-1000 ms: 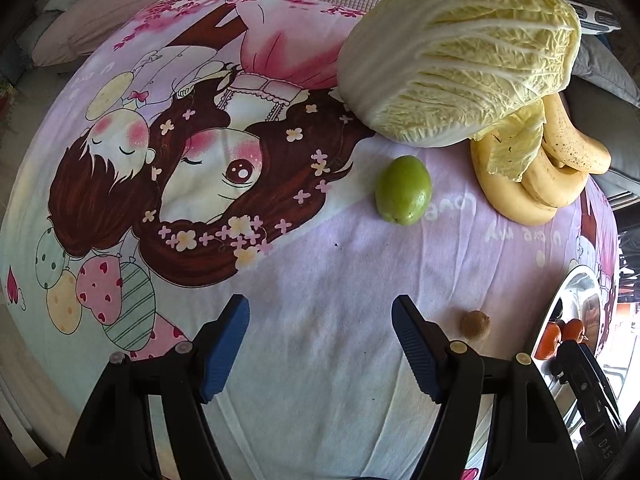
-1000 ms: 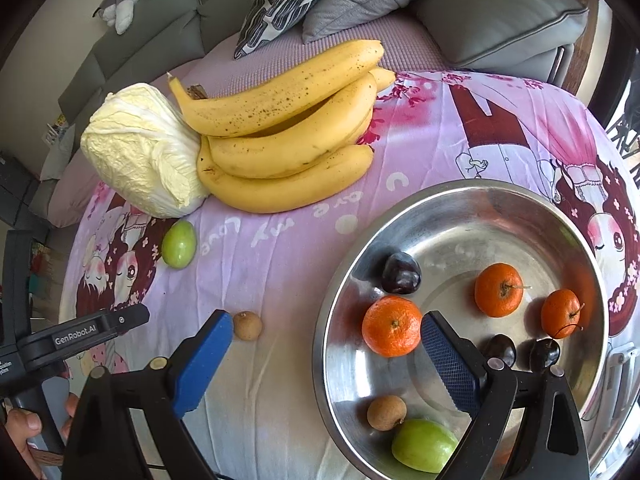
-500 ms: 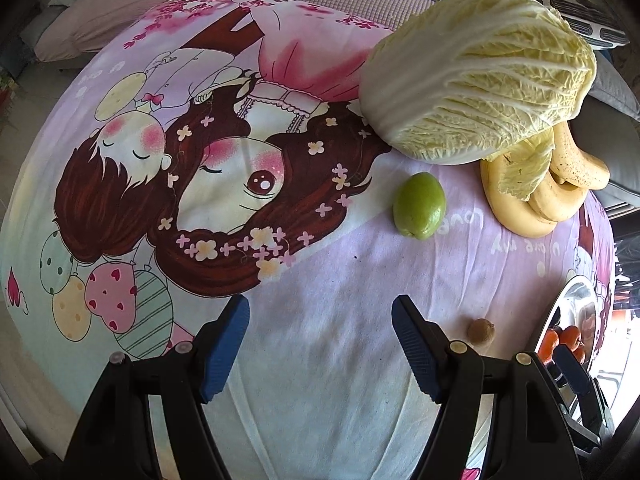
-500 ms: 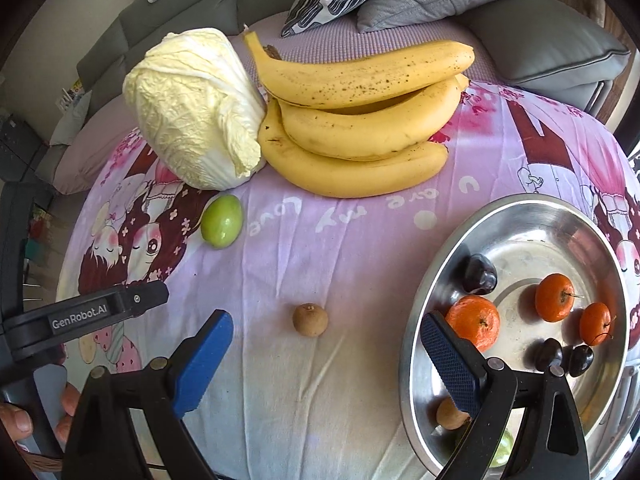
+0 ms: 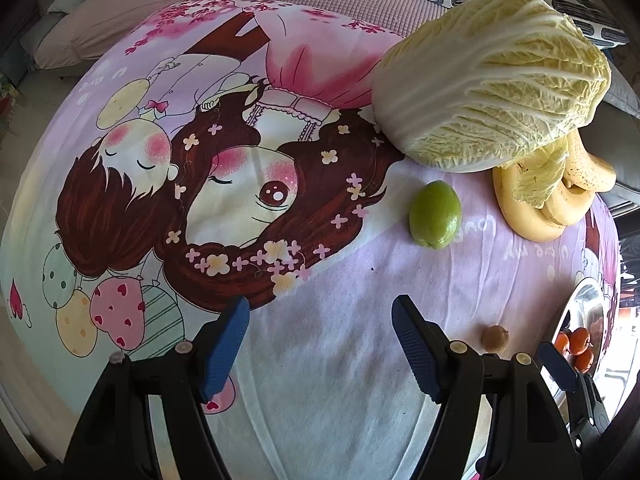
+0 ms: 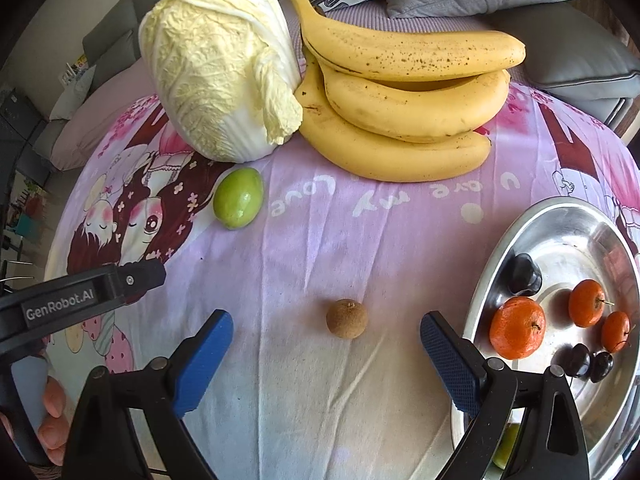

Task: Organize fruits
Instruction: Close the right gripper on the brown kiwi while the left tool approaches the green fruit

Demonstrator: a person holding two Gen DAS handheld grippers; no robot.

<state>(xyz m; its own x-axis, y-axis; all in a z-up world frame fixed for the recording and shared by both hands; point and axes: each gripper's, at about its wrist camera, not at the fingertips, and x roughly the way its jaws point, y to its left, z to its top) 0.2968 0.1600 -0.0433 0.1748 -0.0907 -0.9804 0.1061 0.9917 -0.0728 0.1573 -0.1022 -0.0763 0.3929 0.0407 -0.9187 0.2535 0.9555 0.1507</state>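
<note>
A small brown round fruit [image 6: 347, 318] lies on the pink printed cloth, just ahead of my open, empty right gripper [image 6: 326, 354] and between its fingertips. It also shows in the left wrist view [image 5: 495, 339]. A green fruit [image 6: 238, 197] lies further left; in the left wrist view it [image 5: 435, 215] is ahead and right of my open, empty left gripper [image 5: 320, 340]. A steel bowl [image 6: 560, 220] at right holds oranges [image 6: 517, 327] and dark plums [image 6: 524, 275]. A bunch of bananas [image 6: 408, 100] lies at the back.
A napa cabbage [image 6: 220, 64] lies beside the bananas at the back; it also shows in the left wrist view [image 5: 492, 92]. Grey cushions [image 6: 560, 40] sit behind the table. The left gripper's body [image 6: 80, 296] reaches in at the left of the right wrist view.
My right gripper has swung left from over the bowl, so the brown fruit now sits between its fingertips. My left gripper has drawn back and turned slightly left. Both stay open.
</note>
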